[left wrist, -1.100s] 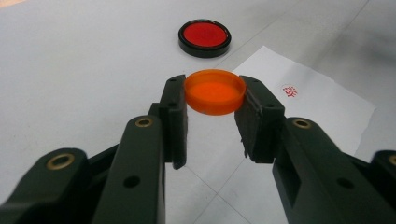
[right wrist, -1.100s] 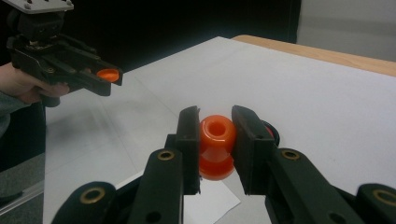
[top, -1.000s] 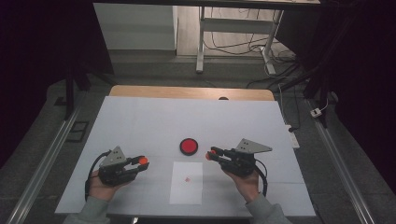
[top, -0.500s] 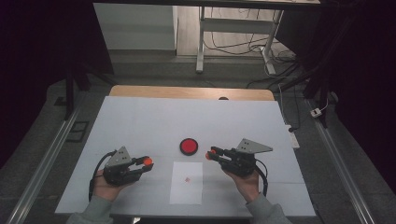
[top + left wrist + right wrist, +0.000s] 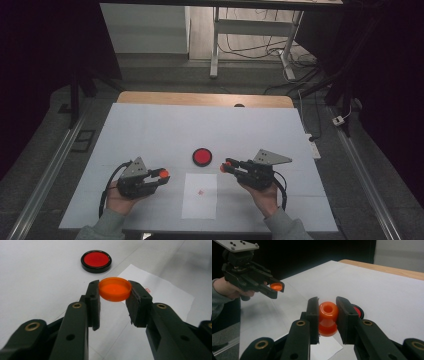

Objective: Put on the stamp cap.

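Left gripper (image 5: 115, 298) fingers (image 5: 93, 302) clamp orange cap (image 5: 115, 289).

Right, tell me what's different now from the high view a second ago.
The left gripper, shut on the orange cap, has drifted slightly toward the middle of the table, nearer the white paper sheet. Nothing was picked up or released. The right gripper keeps its place, clamped on the orange stamp, and the red ink pad sits where it was.
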Tool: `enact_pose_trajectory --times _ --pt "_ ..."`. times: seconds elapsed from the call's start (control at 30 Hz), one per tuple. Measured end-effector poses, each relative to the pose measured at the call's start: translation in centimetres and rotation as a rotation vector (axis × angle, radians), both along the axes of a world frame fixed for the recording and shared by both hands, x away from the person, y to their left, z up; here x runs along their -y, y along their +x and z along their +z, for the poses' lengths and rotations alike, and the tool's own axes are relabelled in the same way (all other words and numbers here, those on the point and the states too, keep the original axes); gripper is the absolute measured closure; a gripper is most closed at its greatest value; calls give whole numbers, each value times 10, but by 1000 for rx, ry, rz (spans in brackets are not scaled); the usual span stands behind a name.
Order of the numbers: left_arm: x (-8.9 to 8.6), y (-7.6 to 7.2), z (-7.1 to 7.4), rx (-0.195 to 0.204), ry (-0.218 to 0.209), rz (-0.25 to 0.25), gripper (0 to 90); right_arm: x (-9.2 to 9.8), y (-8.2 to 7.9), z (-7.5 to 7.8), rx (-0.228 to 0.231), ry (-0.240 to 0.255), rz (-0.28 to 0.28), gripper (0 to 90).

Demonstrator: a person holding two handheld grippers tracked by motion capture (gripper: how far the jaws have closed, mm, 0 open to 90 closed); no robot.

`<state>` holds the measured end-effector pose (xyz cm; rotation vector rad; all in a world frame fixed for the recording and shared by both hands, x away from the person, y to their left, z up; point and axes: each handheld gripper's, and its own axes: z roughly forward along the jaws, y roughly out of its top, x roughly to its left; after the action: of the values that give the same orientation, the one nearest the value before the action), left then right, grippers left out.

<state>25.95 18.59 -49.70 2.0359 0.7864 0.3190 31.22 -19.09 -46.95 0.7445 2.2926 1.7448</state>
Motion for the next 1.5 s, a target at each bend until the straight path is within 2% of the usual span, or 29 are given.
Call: enact_pose_trajectory --times 0.33,0.6,1.17,1.5 --pt "6 1 2 6 4 -22 647 -1 -2 -2 -1 -6 -4 733" --pt "19 1 5 17 16 -56 647 -2 -7 2 16 -7 -7 733" --pt "44 9 6 18 33 -112 647 -5 -8 2 15 4 2 732" --pt "54 14 6 22 41 -125 648 -9 -12 5 36 17 8 732"
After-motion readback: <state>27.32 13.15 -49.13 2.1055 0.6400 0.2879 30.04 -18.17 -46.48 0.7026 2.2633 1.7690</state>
